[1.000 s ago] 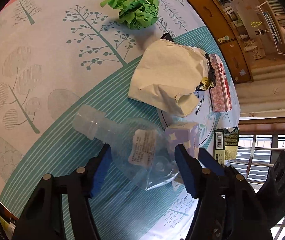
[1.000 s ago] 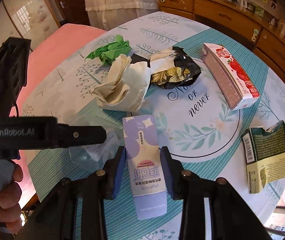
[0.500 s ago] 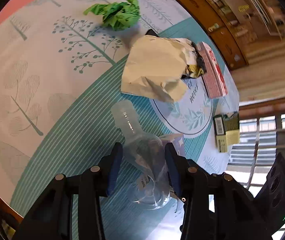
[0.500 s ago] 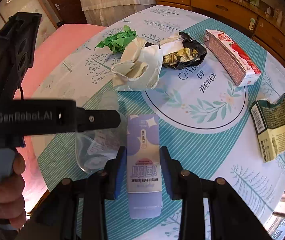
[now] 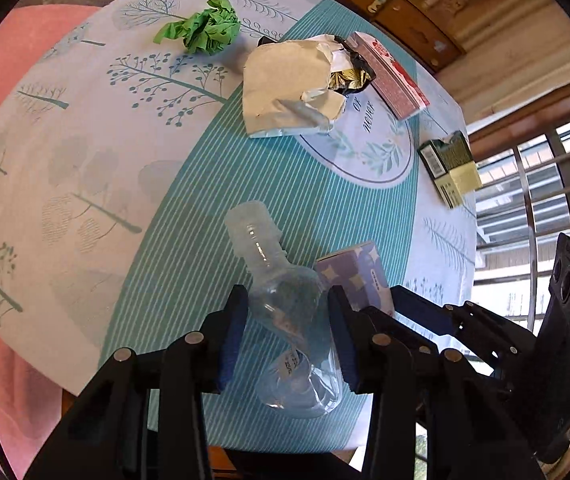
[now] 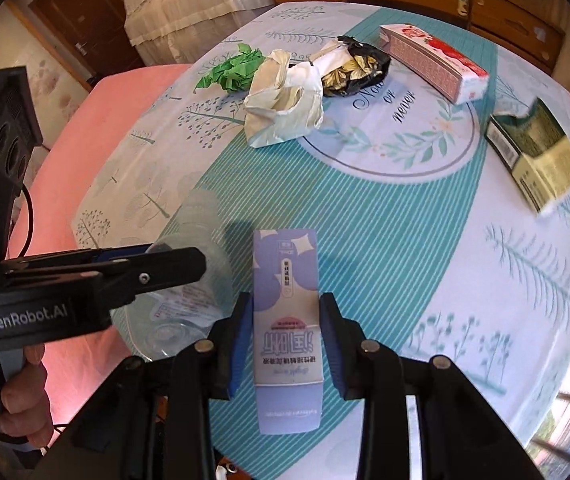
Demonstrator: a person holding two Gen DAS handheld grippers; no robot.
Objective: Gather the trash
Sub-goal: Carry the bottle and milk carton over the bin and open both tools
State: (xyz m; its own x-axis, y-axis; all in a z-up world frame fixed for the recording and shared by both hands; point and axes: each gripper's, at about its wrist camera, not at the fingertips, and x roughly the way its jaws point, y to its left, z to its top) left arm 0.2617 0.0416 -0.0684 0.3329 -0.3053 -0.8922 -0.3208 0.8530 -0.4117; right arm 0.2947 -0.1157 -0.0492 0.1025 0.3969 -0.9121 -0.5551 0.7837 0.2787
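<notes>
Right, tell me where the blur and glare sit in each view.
Left wrist view: sharp, strong fisheye bending of the table; window overexposed at right. Right wrist view: motion blur on the green-and-yellow carton and right tablecloth edge; purple box sharp.

My left claw (image 5: pixel 287 330) has black plastic arms and blue rubbery pads. The bottle (image 5: pixel 285 320) is clear, shiny, crumpled plastic. The purple box (image 6: pixel 286 312) is smooth card. A printed cloth (image 5: pixel 85 128) covers the tabletop. The green ball (image 5: pixel 205 30) is crinkly paper.

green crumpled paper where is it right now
In the left wrist view the green crumpled paper lies at the far end of the table, left of the cream paper bag.
</notes>
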